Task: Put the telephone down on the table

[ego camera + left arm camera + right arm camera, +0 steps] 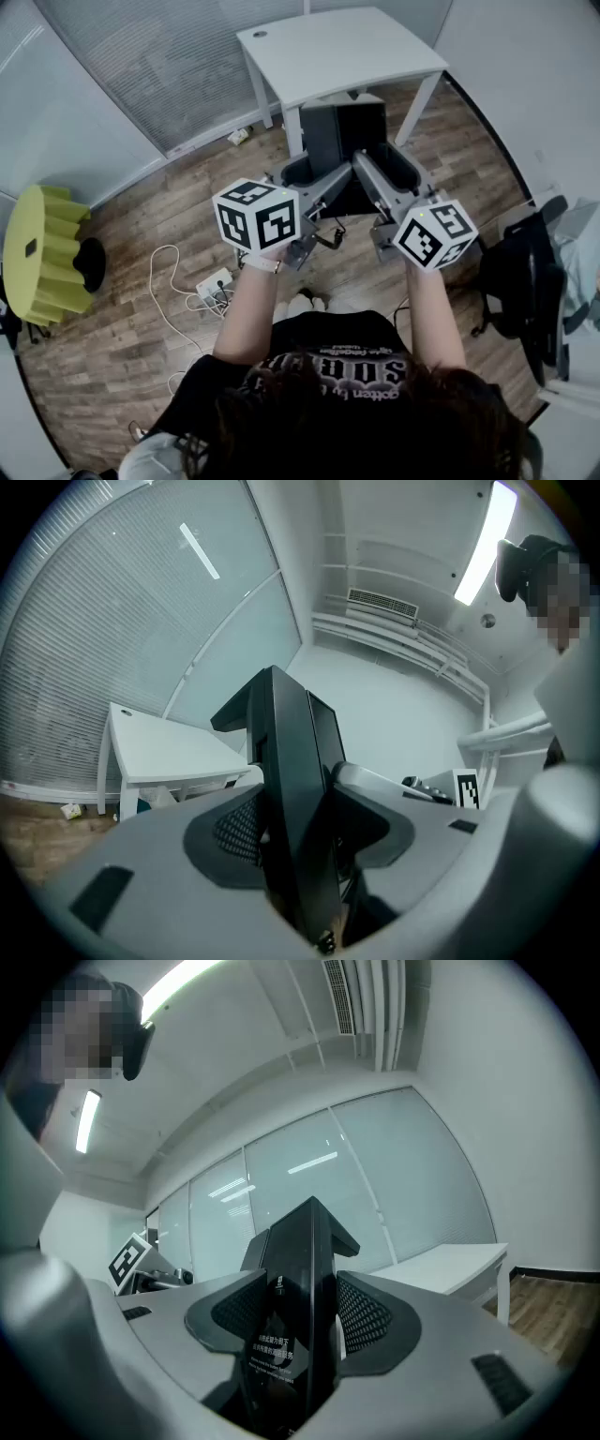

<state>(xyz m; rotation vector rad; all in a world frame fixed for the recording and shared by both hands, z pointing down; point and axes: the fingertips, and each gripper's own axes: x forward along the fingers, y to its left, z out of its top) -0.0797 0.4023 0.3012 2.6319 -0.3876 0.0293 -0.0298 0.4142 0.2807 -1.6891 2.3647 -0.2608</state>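
Telephone (352, 141), glossy black, angular, clamped by left gripper (305, 822); right gripper (295, 1312) likewise.

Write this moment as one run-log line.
left tool: shut on telephone | right tool: shut on telephone | telephone: in air, not yet on white table

Cool, even light from a ceiling strip (480, 546), soft shadows, head view sharp, gripper views heavily fisheyed (dark corners, blurred near foreground).

black tee (328, 361), white lettering — grey left hand-held gripper (305, 822), right hand-held gripper (298, 1314), black-marked white cubes (256, 216)
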